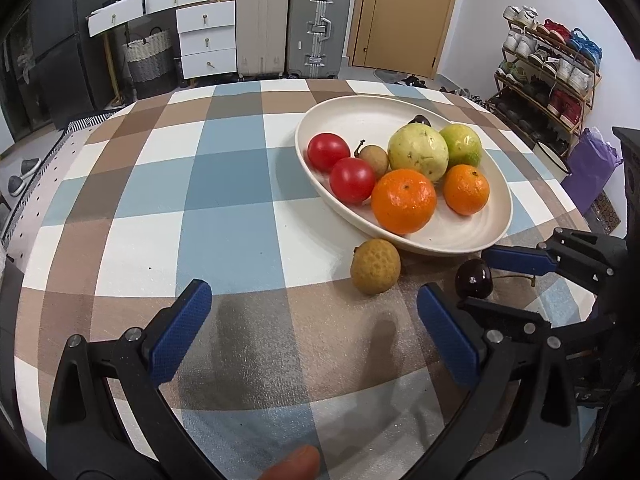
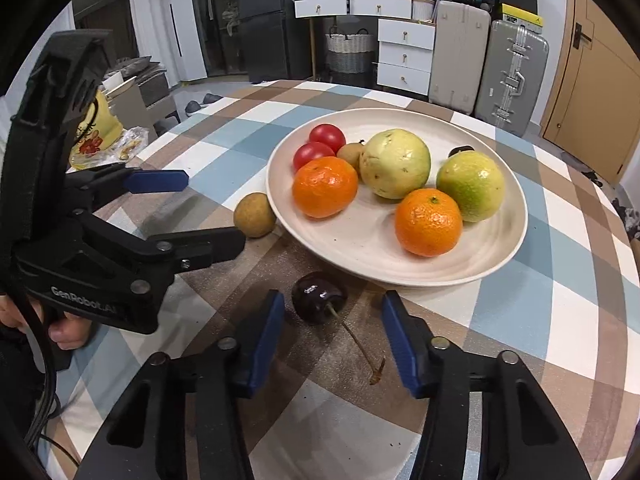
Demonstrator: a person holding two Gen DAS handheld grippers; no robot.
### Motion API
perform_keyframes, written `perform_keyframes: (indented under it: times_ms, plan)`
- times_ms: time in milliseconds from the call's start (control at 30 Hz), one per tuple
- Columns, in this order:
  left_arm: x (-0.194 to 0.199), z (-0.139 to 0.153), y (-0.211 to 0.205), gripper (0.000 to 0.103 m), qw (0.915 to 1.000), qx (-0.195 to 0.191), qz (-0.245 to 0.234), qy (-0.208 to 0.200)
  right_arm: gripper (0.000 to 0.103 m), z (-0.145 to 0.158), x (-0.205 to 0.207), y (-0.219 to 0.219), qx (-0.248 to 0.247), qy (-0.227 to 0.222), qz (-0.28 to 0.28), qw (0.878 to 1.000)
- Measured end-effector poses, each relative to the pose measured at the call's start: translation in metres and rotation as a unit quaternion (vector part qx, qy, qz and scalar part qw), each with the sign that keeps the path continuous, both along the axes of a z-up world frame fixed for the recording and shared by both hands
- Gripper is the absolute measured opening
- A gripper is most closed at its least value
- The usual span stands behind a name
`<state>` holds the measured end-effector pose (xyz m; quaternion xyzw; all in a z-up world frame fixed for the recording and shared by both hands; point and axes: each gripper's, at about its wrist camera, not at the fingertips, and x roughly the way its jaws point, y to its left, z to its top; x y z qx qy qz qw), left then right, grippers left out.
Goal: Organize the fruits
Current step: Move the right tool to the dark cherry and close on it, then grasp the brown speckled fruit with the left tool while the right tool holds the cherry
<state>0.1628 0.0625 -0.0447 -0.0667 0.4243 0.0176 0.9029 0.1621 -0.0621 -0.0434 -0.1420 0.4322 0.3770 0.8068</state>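
Right wrist view put the dark glossy cherry (image 2: 319, 297) on the checked tablecloth (image 2: 520, 312), just short of the near rim of the cream round plate (image 2: 380, 264). It lay straight ahead of our right gripper (image 2: 333, 334), between the lines of its two blue pads but slightly beyond their tips and nearer the left one. Its thin stem (image 2: 356, 340) ran back toward us and to the right, so the long axis pointed roughly along the fingers, with the fruit's round body facing the plate. Those fingers stood wide apart and held nothing.

We judged this gripper the nearer one, and a short push forward would likely bring the pads around the body.

Left wrist view showed the brownish rough-skinned round fruit (image 1: 375, 266) touching or almost touching the plate's edge, ahead and to the right of our left gripper (image 1: 310, 300), which was also spread wide and empty.

Tomatoes, oranges and green fruits already sat on the plate.
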Motion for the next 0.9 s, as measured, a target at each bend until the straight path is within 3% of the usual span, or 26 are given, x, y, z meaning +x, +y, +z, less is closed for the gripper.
perform_keyframes:
  times_ms: [233,500,700,900]
  plan:
    - [0.0,-0.001,-0.002,0.103,1.0,0.002,-0.005,0.001,0.027,0.001,-0.005,0.004,-0.002,-0.006,0.013,1.0]
    - [0.002,-0.002,-0.004,0.096,0.9998,-0.009,-0.018,0.003,0.027,0.007,-0.013,-0.007,0.014,-0.008,0.015,1.0]
    - [0.007,-0.003,-0.01,0.081,0.9993,-0.01,-0.035,0.007,0.027,0.011,-0.012,-0.013,0.022,-0.012,0.006,1.0]
    - [0.012,-0.004,-0.014,0.073,0.999,-0.009,-0.042,0.01,0.027,0.01,-0.011,-0.014,0.022,-0.012,0.003,1.0]
